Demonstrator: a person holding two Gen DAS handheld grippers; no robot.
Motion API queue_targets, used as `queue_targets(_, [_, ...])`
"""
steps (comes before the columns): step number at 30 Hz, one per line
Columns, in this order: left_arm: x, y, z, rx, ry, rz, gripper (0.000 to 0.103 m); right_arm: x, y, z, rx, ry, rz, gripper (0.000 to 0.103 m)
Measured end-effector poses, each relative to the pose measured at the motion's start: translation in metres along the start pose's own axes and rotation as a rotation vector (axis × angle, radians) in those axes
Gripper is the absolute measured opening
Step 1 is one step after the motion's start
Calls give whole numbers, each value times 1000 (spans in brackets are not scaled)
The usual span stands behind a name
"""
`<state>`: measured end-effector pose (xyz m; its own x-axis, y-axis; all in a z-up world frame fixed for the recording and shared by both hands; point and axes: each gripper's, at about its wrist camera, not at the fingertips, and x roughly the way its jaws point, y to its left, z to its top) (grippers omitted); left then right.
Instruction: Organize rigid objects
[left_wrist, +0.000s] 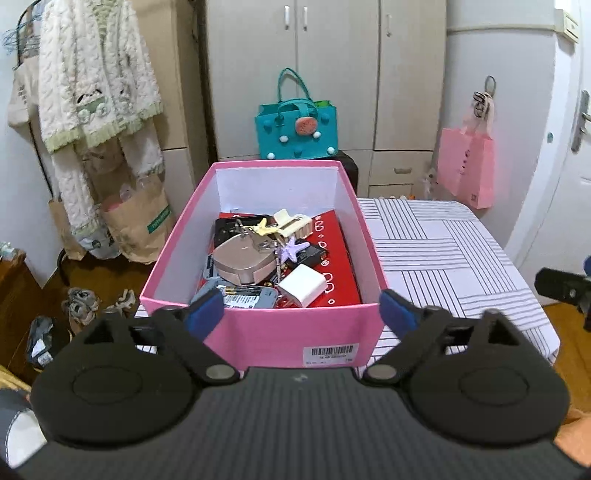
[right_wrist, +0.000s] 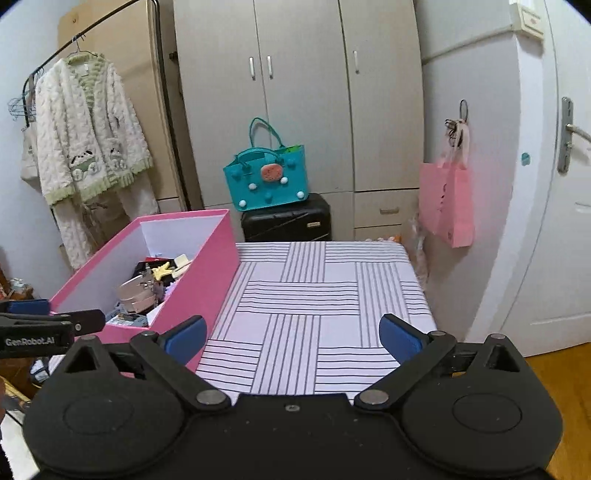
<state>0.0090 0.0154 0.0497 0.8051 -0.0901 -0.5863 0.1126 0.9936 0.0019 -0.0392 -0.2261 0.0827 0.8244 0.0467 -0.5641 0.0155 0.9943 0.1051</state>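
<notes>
the left gripper (left_wrist: 301, 314) has its jaws spread wide, holding nothing, its blue padded fingertips (left_wrist: 205, 308) flanking the near wall of the pink cardboard box (left_wrist: 295, 332). the right gripper (right_wrist: 291, 334) gapes equally, empty over the striped tablecloth (right_wrist: 325, 295). inside the box, a white cube charger (left_wrist: 302, 285), rounded pinkish case (left_wrist: 240, 260), hair clip (left_wrist: 293, 225) and purple starfish (left_wrist: 293, 246) overlap, half-hiding a red lid (left_wrist: 338, 258); smaller pieces are hard to identify.

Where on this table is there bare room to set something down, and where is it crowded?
The striped cloth right of the pink box lies bare to the table's far and right edges. Inside the box it is crowded: charger, clip, batteries and more cover the floor; only a strip by its far wall is free.
</notes>
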Motion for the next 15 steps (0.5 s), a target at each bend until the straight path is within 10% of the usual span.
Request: queue_targets(15, [2, -9, -7, 20, 124, 121, 103, -14, -1, -3, -15, -1, -58, 102])
